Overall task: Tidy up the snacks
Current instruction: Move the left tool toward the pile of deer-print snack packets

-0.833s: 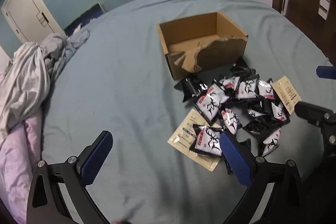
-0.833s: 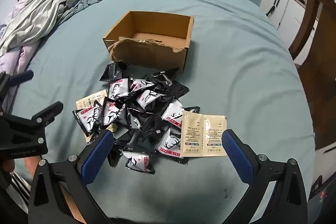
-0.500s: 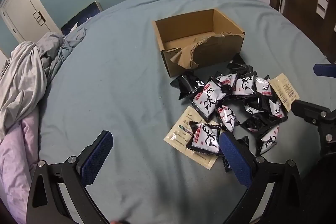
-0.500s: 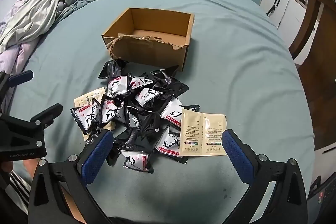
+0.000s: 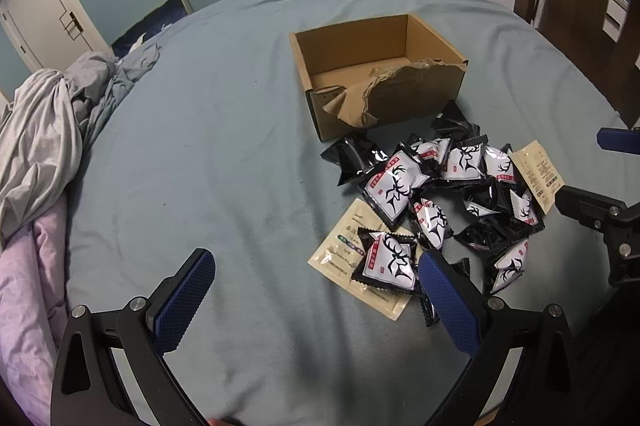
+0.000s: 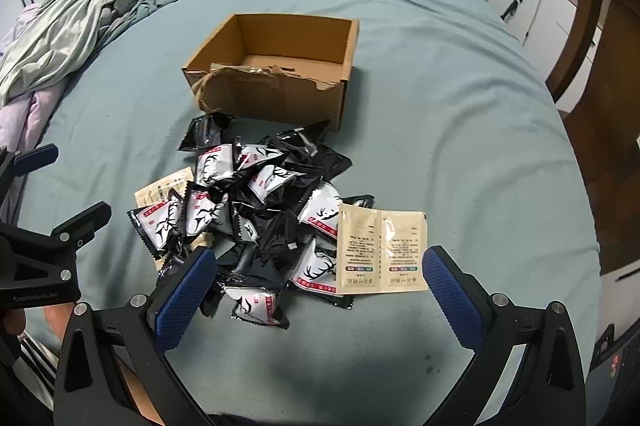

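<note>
Both cameras had crept closer; the snack packets [image 6: 264, 210] lay ahead of the wide-open, empty right gripper [image 6: 316, 290] and right of the open left gripper [image 5: 316, 298].

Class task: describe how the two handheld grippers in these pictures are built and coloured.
The left gripper and right gripper look identical: black angular frames with triangular cut-outs and silver bolt heads, each carrying two fingers faced with blue textured pads. Pale lettering marks the left gripper's body.

A brown cardboard box [image 6: 276, 74] sits on a pale blue-grey bed [image 6: 440, 130]. At its six o'clock, black snack packets [image 6: 256, 210] carry white panels with black antler designs and red strips. Cream sachets [image 6: 380, 252] bear dark print.
</note>
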Demonstrator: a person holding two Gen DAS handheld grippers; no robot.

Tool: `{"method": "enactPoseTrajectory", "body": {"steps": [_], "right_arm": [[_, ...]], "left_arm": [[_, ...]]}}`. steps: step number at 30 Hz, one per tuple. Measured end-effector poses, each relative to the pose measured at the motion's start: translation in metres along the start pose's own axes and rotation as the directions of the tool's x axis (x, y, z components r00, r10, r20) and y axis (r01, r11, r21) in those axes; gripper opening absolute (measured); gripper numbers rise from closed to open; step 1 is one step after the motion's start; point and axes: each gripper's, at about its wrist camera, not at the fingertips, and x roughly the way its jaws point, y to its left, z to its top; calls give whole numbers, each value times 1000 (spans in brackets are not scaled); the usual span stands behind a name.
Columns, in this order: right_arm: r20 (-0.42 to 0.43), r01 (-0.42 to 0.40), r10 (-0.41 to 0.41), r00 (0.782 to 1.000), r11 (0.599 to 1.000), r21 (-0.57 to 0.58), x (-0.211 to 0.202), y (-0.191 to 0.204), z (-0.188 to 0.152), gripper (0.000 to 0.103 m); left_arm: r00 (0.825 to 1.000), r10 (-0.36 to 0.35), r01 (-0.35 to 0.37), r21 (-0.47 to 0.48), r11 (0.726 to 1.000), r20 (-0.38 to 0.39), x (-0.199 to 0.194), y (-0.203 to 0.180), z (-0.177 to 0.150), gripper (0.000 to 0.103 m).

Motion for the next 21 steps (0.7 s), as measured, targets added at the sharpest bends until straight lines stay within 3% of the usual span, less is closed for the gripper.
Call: {"method": "enactPoseTrajectory", "body": {"steps": [9, 14, 21], "right_arm": [[-12, 16, -16, 1000, 1000, -3, 3, 1, 1, 103], [-14, 12, -12, 1000, 1000, 0, 5, -1, 2, 103], [-27, 9, -8, 1000, 999, 36, 9, -9, 3, 103]], "left_arm": [[993, -44, 42, -19, 999, -110, 41, 11, -1, 103], [978, -83, 81, -19, 997, -192, 72, 12, -6, 103], [973, -125, 131, 19, 991, -195, 82, -8, -2, 103]]}}
